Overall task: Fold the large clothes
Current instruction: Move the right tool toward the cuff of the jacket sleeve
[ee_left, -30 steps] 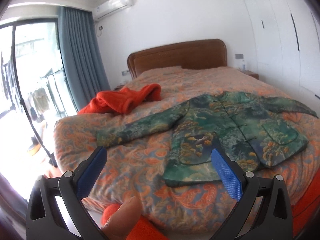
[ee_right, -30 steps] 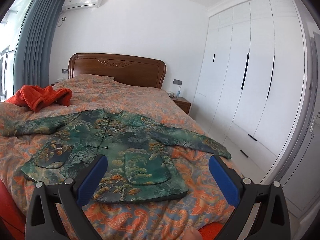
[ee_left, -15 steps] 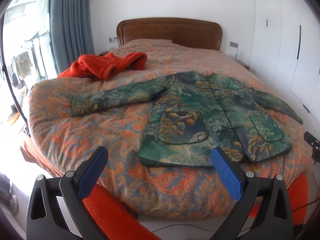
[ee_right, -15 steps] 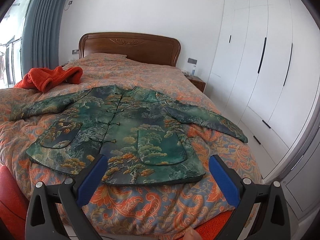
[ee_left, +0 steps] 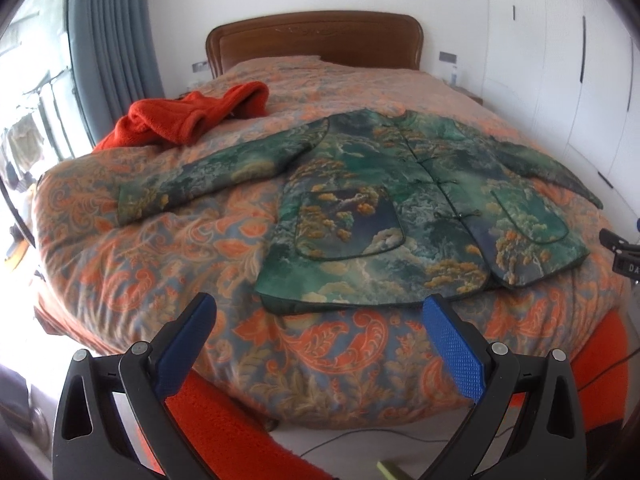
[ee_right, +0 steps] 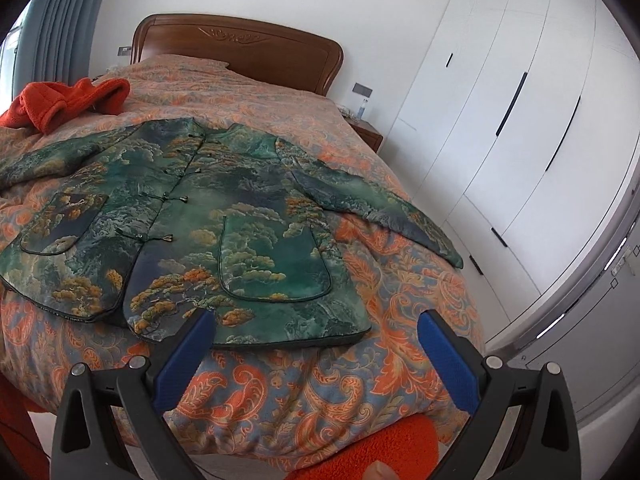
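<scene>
A green patterned jacket [ee_left: 400,204] lies flat and face up on the bed, sleeves spread to both sides, hem toward me; it also shows in the right wrist view [ee_right: 208,224]. My left gripper [ee_left: 320,320] is open and empty, above the bed's foot just short of the hem's left part. My right gripper [ee_right: 316,336] is open and empty, at the hem's right corner. The right gripper's tip [ee_left: 618,240] shows at the right edge of the left wrist view.
The bed has an orange paisley cover [ee_left: 160,264] and a wooden headboard [ee_left: 316,40]. A red garment [ee_left: 188,120] lies bunched at the far left of the bed. White wardrobes [ee_right: 500,120] stand on the right, curtains [ee_left: 108,48] on the left.
Both grippers have moved closer to the bed's foot and tilted down, so the jacket looks larger and nearer. Both stay open and empty.
</scene>
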`<state>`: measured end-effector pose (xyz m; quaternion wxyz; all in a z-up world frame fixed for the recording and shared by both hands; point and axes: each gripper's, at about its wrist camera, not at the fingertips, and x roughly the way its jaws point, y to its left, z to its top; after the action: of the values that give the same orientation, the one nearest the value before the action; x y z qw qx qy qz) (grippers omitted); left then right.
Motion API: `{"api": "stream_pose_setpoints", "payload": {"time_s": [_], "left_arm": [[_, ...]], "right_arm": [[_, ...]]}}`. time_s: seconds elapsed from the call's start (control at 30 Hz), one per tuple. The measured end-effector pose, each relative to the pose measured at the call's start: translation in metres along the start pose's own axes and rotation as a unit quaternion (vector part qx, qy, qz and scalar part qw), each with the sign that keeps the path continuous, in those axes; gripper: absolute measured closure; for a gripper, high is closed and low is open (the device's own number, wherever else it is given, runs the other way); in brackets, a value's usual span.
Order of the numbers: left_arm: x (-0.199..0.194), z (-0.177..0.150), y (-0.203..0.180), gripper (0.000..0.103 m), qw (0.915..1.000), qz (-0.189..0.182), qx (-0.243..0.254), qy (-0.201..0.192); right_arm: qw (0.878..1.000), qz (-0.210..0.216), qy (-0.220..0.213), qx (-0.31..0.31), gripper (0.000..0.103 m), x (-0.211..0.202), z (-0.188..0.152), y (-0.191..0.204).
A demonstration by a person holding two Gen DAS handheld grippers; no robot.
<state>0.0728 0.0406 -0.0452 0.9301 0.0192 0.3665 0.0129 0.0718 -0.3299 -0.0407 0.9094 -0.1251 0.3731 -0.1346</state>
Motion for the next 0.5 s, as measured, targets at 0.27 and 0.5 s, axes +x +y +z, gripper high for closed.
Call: {"api": "stream_pose_setpoints", "payload": {"time_s": [0.27,0.5], "left_arm": [[0.004,0.003,-0.022,0.0,0.9996,-0.011,0.02,0.019],[0.007,0.006,-0.033,0.0,0.9991,-0.007,0.034,0.027]], "right_arm": [[0.996,0.033,0.053,0.064,0.0,0.035,-0.008,-0.018],[0.995,0.025,0.071,0.069,0.0,0.06,-0.017,-0.029]]}}
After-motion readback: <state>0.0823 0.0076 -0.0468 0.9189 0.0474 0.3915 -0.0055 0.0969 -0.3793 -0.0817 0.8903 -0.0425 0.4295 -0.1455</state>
